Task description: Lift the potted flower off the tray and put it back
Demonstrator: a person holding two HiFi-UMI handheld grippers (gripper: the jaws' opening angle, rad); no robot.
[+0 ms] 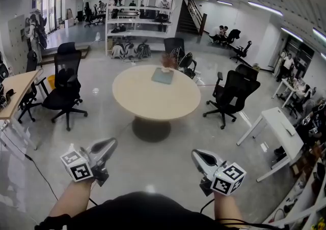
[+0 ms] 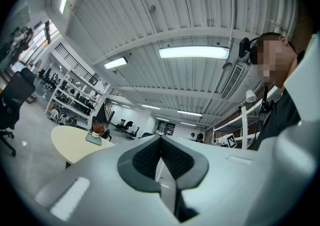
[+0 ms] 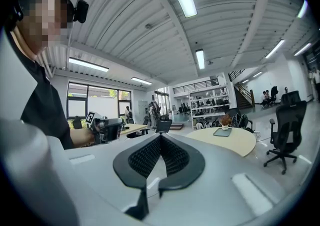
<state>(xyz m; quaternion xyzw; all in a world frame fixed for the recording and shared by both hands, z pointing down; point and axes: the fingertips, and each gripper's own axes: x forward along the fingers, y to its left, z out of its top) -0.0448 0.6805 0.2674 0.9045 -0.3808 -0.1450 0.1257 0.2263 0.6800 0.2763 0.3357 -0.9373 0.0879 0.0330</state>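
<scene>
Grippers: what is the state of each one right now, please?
Left gripper: jaws closed, holding nothing.
Right gripper: jaws closed, holding nothing.

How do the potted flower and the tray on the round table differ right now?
The potted flower stands upright, reddish over a pale pot; the tray lies flat and grey-blue. The tray covers more tabletop than the potted flower. Both sit on the round table, untouched.
</scene>
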